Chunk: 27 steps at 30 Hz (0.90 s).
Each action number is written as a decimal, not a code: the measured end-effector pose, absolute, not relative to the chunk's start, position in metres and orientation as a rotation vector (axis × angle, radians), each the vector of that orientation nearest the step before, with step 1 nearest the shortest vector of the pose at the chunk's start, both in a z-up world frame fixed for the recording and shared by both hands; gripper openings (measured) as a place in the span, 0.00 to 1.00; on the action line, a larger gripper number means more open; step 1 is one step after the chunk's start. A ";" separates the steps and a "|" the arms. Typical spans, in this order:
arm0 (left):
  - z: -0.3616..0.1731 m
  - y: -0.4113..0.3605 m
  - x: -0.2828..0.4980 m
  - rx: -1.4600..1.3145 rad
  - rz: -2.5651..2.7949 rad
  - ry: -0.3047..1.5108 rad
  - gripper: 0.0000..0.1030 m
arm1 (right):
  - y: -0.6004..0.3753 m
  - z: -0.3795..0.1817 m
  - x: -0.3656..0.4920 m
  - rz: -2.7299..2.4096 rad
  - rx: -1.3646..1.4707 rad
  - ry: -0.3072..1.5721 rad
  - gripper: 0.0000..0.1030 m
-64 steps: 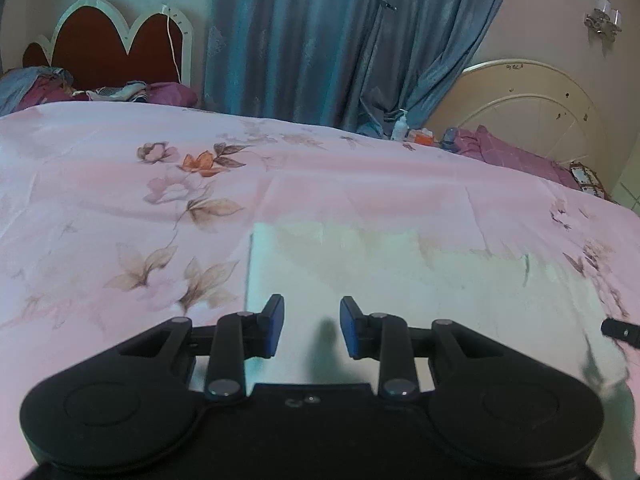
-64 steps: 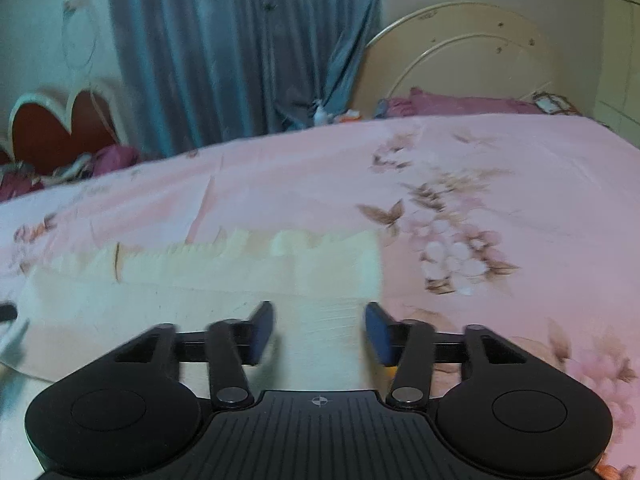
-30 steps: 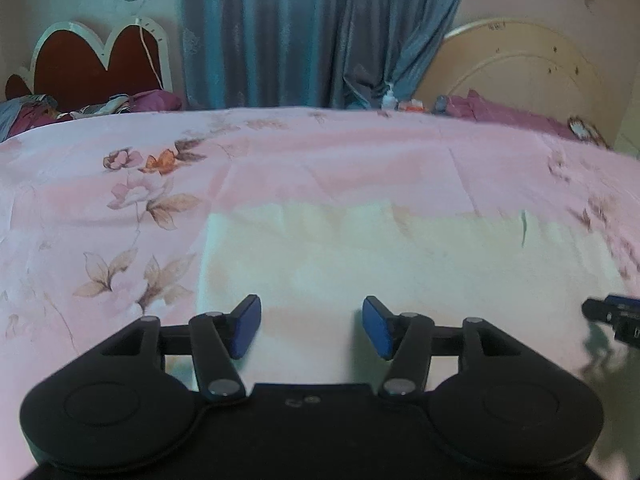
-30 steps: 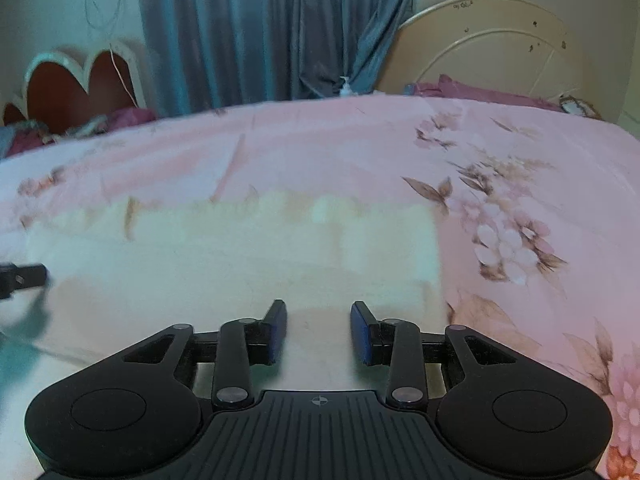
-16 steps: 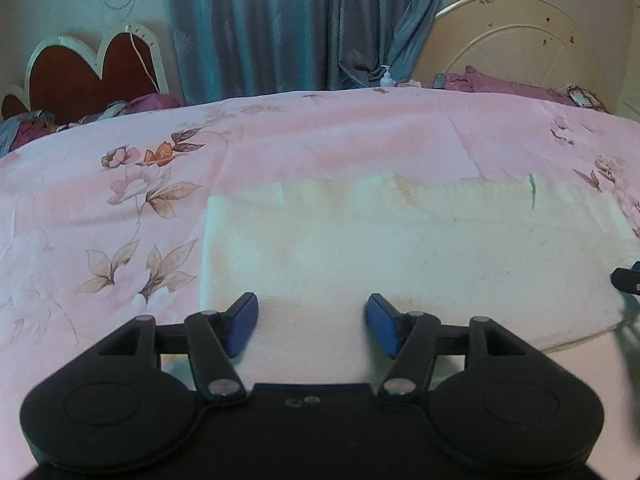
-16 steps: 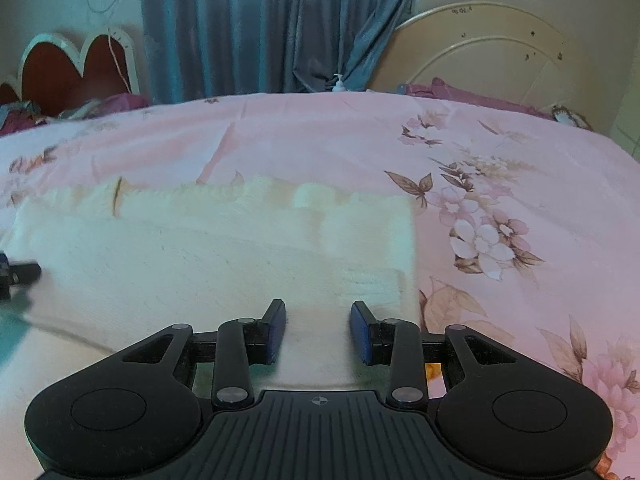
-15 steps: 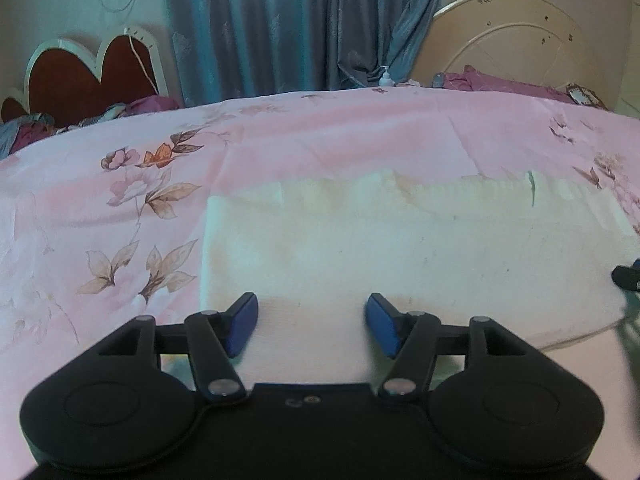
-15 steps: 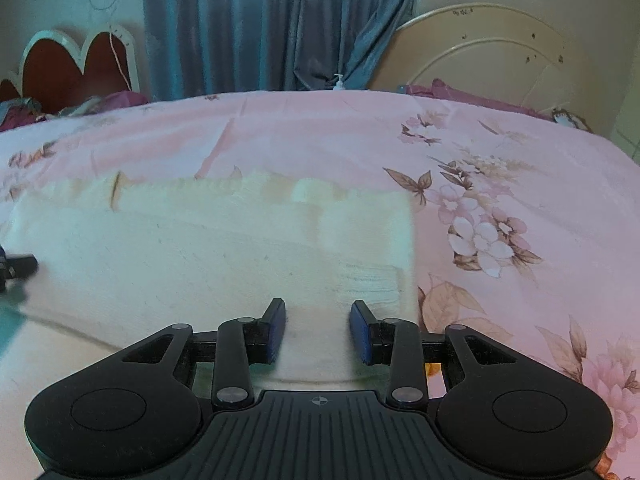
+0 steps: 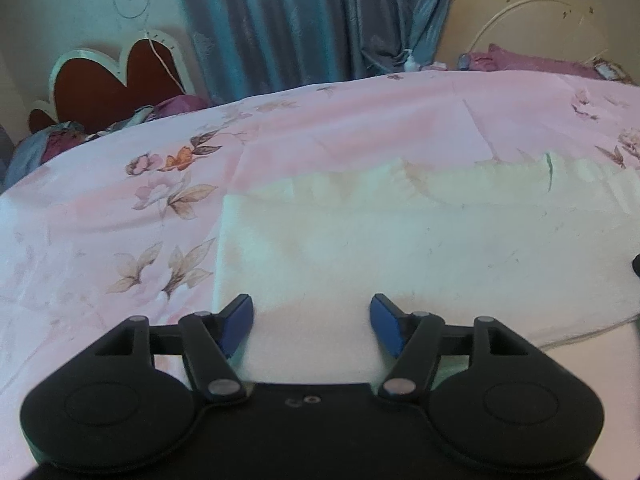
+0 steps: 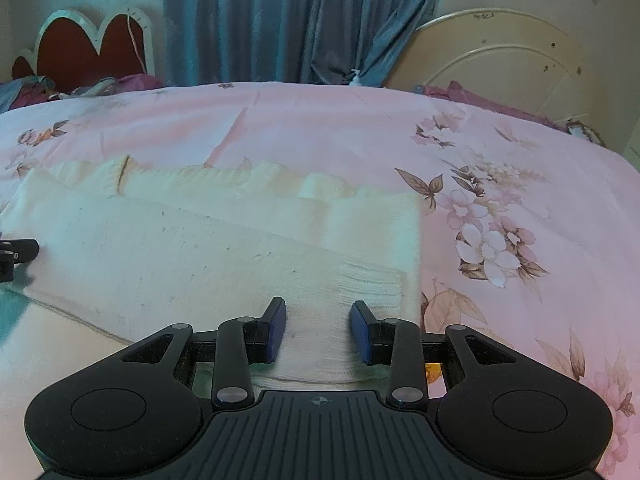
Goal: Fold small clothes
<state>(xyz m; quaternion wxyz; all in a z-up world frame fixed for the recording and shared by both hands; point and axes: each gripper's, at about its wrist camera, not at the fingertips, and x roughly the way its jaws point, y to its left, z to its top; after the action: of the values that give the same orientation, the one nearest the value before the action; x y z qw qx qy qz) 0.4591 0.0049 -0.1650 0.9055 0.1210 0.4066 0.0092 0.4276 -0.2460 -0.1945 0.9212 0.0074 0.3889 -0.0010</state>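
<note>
Both the left gripper and right gripper, jaws apart, flank the cream garment at lower centre; uneven pinches could skew its fold.

A home bedroom is shown: a bed spread with a pink floral sheet, headboards set against the wall, and blue curtains hung behind.

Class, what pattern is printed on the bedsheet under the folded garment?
Pink bedsheet with a floral print of blossoms and brown leaves; it shows best in the right wrist view.
</note>
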 end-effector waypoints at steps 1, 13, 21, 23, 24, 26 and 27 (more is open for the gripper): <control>-0.163 0.003 0.455 0.257 0.026 0.837 0.62 | -0.248 -0.192 0.429 0.013 0.018 0.811 0.36; -0.124 -0.001 0.375 0.219 -0.002 0.796 0.61 | -0.252 -0.164 0.353 0.124 0.118 0.768 0.36; -0.105 0.013 0.315 0.202 -0.077 0.786 0.69 | -0.248 -0.151 0.268 0.095 0.143 0.762 0.37; -0.104 0.020 0.300 0.190 -0.098 0.793 0.69 | -0.245 -0.149 0.246 0.076 0.148 0.759 0.37; -0.105 0.024 0.293 0.184 -0.105 0.798 0.70 | -0.243 -0.149 0.235 0.065 0.150 0.761 0.37; -0.106 0.032 0.280 0.172 -0.118 0.808 0.71 | -0.239 -0.148 0.216 0.048 0.149 0.764 0.38; -0.106 0.036 0.273 0.165 -0.125 0.814 0.72 | -0.237 -0.147 0.206 0.040 0.147 0.764 0.42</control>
<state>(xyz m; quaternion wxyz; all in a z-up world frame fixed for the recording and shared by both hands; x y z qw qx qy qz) 0.2732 0.0361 -0.1063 0.9132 0.0801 0.3950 -0.0604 0.2057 -0.2367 -0.1472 0.9252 0.0715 0.3722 0.0197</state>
